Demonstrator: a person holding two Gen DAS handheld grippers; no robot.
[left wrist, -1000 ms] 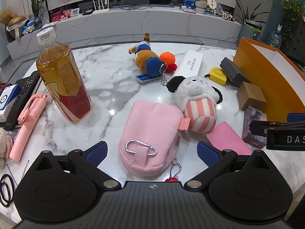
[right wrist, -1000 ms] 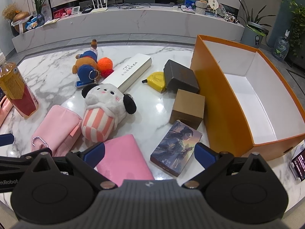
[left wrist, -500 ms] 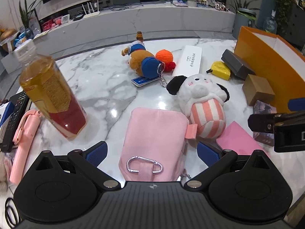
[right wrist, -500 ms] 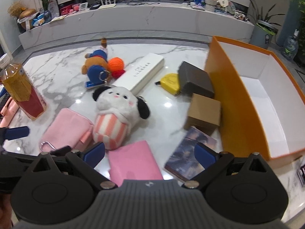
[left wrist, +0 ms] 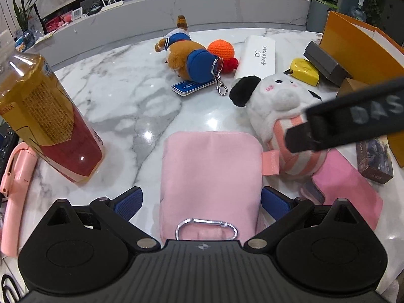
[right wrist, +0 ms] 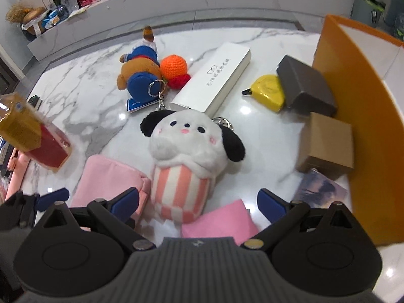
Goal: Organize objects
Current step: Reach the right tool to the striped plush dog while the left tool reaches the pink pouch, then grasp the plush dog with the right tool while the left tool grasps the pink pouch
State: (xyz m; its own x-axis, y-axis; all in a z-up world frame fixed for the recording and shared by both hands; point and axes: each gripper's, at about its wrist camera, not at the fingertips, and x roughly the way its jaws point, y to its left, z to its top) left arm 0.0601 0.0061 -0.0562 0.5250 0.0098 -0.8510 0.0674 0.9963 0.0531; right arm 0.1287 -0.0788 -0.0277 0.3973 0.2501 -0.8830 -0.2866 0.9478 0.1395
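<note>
A pink pouch (left wrist: 210, 169) with a metal carabiner lies on the marble table (left wrist: 126, 88). My left gripper (left wrist: 202, 202) is open, its blue fingertips on either side of the pouch's near end. A white dog plush in a striped cup (right wrist: 186, 156) lies right of the pouch (right wrist: 108, 181). My right gripper (right wrist: 198, 200) is open, its fingertips either side of the plush's lower end and above a pink card (right wrist: 219, 221). The right gripper's finger (left wrist: 348, 116) crosses the left wrist view in front of the plush (left wrist: 277, 101). An open orange box (right wrist: 358, 96) stands on the right.
A tea bottle (left wrist: 43, 118) and a pink stick (left wrist: 12, 184) stand at the left. A brown bear plush (right wrist: 141, 73), orange knit ball (right wrist: 174, 65), white long box (right wrist: 214, 75), yellow tape measure (right wrist: 267, 92), dark box (right wrist: 305, 88), cardboard box (right wrist: 325, 141) and picture card (right wrist: 318, 189) lie behind.
Both grippers have moved forward and lower. The left one now straddles the pink pouch. The right one has swung left from the pink card to the white plush.
</note>
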